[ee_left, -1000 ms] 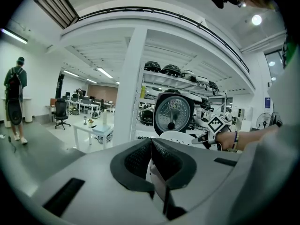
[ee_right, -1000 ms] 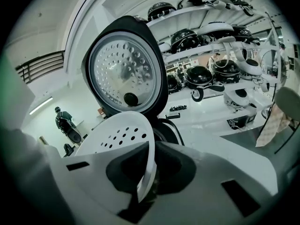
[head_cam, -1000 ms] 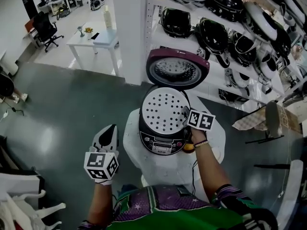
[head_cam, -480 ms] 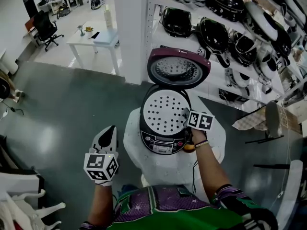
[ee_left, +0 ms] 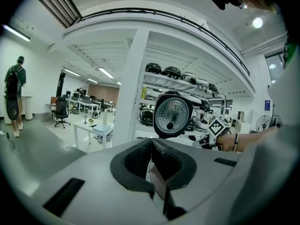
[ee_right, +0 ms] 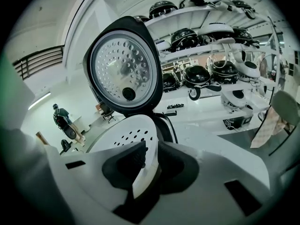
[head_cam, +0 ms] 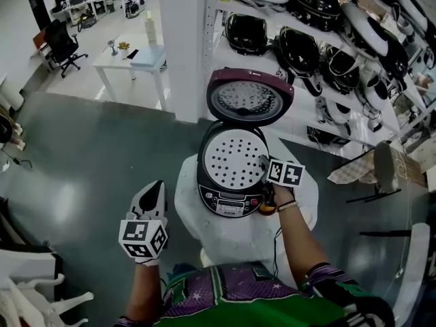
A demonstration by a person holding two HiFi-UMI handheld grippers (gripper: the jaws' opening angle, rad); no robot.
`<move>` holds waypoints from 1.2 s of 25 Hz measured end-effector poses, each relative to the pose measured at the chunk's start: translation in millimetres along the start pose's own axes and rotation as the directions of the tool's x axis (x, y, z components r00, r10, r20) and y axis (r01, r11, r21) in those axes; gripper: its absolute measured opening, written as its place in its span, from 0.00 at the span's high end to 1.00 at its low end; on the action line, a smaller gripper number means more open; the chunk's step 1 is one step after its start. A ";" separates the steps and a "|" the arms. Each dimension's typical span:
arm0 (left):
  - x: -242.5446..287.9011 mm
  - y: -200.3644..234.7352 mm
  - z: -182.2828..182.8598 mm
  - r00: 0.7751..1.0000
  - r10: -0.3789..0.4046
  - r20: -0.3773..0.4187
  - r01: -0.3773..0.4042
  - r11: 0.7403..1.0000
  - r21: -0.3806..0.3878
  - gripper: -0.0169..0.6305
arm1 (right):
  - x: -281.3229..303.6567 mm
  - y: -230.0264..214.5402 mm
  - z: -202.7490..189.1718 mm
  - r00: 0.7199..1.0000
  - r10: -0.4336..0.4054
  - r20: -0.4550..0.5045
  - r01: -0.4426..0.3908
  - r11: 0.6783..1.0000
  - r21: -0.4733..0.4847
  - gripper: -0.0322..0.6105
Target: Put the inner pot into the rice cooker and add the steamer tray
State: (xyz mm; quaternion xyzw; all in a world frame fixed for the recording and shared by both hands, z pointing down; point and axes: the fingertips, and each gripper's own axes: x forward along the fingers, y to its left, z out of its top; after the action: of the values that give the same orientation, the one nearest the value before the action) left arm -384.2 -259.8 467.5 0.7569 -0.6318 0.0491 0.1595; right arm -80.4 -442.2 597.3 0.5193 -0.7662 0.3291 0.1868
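The rice cooker (head_cam: pixel 230 201) stands open on a round white table (head_cam: pixel 194 213), its purple lid (head_cam: pixel 251 99) raised behind. The white perforated steamer tray (head_cam: pixel 231 157) lies on top of the cooker's mouth and hides the inner pot. My right gripper (head_cam: pixel 263 163) is at the tray's right rim. In the right gripper view the tray's rim (ee_right: pixel 140 163) stands between the jaws of the right gripper (ee_right: pixel 151 159); they have just been opening and a gap shows at one pad. My left gripper (head_cam: pixel 157 184) hangs shut and empty at the lower left, away from the cooker.
Shelves (head_cam: pixel 327 43) with several rice cookers fill the back right. A white desk (head_cam: pixel 133 56) and an office chair (head_cam: pixel 65 43) stand far left. A stand with a round grey head (head_cam: pixel 383 170) is at the right. A person (ee_left: pixel 14 97) stands far off.
Both grippers stay about where they were, and the tray rests on the cooker as before. Only the head view has shifted slightly.
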 end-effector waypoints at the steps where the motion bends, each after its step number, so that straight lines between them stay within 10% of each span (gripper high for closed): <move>1: -1.1 -0.9 -0.3 1.000 -0.004 0.002 0.004 1.000 0.001 0.94 | -2.8 -0.4 -0.9 1.000 -0.005 0.001 0.005 1.000 -0.005 0.81; 30: -74.0 -129.0 9.2 0.963 -0.256 0.083 0.251 0.966 0.070 0.94 | -254.1 -54.1 -72.6 0.960 -0.122 0.251 0.115 0.992 0.045 0.81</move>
State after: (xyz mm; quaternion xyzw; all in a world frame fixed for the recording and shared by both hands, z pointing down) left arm -274.5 -173.5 415.3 0.8373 -0.5347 0.0121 0.1133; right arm 64.6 -233.8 506.3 0.6048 -0.7463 0.2599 0.0988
